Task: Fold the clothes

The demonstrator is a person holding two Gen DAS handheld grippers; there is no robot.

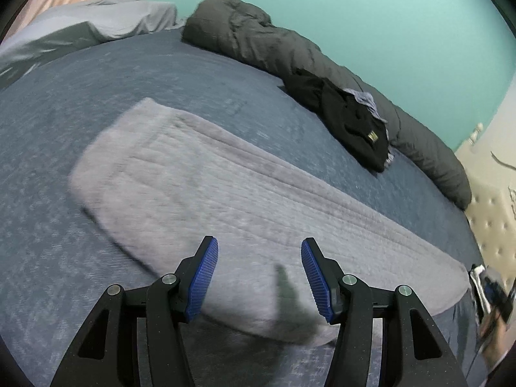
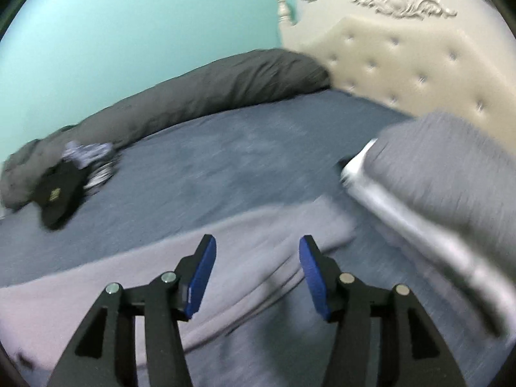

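Note:
A light grey ribbed garment [image 1: 225, 200] lies folded into a long flat strip on the blue bed sheet [image 1: 80, 96]. My left gripper [image 1: 259, 251] is open and empty, just above the strip's near edge. The same garment shows in the right wrist view [image 2: 129, 277], blurred, with wrinkles at its end. My right gripper [image 2: 257, 248] is open and empty above that end. The right gripper also shows at the far right edge of the left wrist view [image 1: 491, 293].
A black garment [image 1: 351, 122] over a patterned cloth [image 1: 367, 100] lies at the far side, also seen in the right wrist view [image 2: 61, 190]. A dark grey rolled duvet [image 1: 258, 42] runs along the teal wall. Grey pillows [image 2: 451, 174] and a tufted headboard [image 2: 403, 54] stand at the right.

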